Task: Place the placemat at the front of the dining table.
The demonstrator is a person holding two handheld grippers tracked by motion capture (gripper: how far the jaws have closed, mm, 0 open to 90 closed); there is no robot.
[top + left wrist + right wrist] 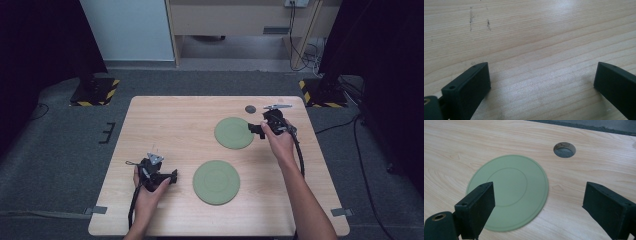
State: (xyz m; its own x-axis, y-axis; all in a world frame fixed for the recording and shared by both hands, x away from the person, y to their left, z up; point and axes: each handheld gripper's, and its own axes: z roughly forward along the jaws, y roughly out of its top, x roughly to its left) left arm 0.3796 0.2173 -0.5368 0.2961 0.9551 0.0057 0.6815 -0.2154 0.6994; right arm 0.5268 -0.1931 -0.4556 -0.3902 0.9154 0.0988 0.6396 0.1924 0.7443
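Note:
Two flat green plates lie on the wooden table: one toward the far right, the other nearer the front middle. My right gripper hovers at the right rim of the far plate and points left at it. Seen from the right gripper view, that plate lies flat beyond the left jaw, and the right gripper is open with nothing between its jaws. Held low near the front left, my left gripper points right toward the near plate. It stands open over bare wood.
A round cable hole is cut in the table just behind the far plate. Grey carpet surrounds the table, with dark stands at the back corners and a white cabinet beyond.

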